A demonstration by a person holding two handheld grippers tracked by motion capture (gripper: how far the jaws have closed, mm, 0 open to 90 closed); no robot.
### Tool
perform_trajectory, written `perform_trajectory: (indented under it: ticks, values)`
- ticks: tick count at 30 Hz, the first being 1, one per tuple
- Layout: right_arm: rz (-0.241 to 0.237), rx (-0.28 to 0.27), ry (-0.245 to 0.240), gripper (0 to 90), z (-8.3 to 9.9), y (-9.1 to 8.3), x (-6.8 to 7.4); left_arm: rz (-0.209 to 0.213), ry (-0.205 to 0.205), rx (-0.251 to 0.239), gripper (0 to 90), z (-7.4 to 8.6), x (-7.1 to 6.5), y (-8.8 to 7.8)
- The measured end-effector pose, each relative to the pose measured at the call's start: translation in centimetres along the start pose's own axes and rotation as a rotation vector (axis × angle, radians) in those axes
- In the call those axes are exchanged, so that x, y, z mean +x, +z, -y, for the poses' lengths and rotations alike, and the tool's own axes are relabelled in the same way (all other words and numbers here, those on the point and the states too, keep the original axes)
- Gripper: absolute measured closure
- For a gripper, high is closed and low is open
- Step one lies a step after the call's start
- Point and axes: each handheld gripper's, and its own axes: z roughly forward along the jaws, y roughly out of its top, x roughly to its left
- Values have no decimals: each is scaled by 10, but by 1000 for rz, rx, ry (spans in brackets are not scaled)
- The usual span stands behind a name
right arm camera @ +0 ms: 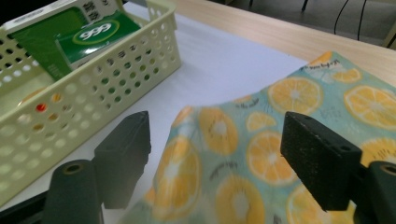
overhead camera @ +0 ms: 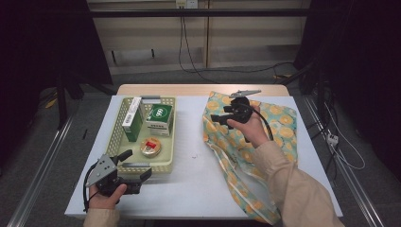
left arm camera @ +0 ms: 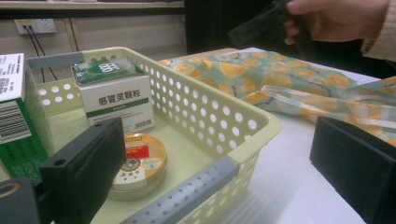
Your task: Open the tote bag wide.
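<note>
The soft, light cloth bag [overhead camera: 250,142] wants a pinch at its edge; both the right gripper [right arm camera: 215,158] and the left gripper [overhead camera: 135,165] gape, holding nothing.

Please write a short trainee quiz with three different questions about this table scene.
1. True or false: the round tin lies inside the basket.
2. Which thing is under the right gripper? A) bag B) basket C) tin
3. How many boxes stand in the basket?

Key: 1 true. 2 A, the bag with the orange-slice print. 3 two: the tall green box and the green-topped white box.
</note>
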Motion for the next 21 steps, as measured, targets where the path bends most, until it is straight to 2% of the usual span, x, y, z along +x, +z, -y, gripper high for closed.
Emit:
perform_trajectory:
  ticks: [2,6,12,16,18,21]
  values:
    - [1,4,-15,208,4,-12,1,1,2,6,34,0,-1,1]
    - [-16,6,-45,212,16,-36,4,4,6,8,34,0,-2,2]
    - [-23,57,-93,224,43,-58,14,4,15,14,34,0,-2,3]
    - [-32,103,-122,289,62,-65,23,5,10,12,34,0,-3,3]
    - [-47,120,-140,357,70,-69,27,7,12,15,34,0,-3,4]
    - [-74,145,-146,401,83,-71,34,7,9,16,34,0,-4,4]
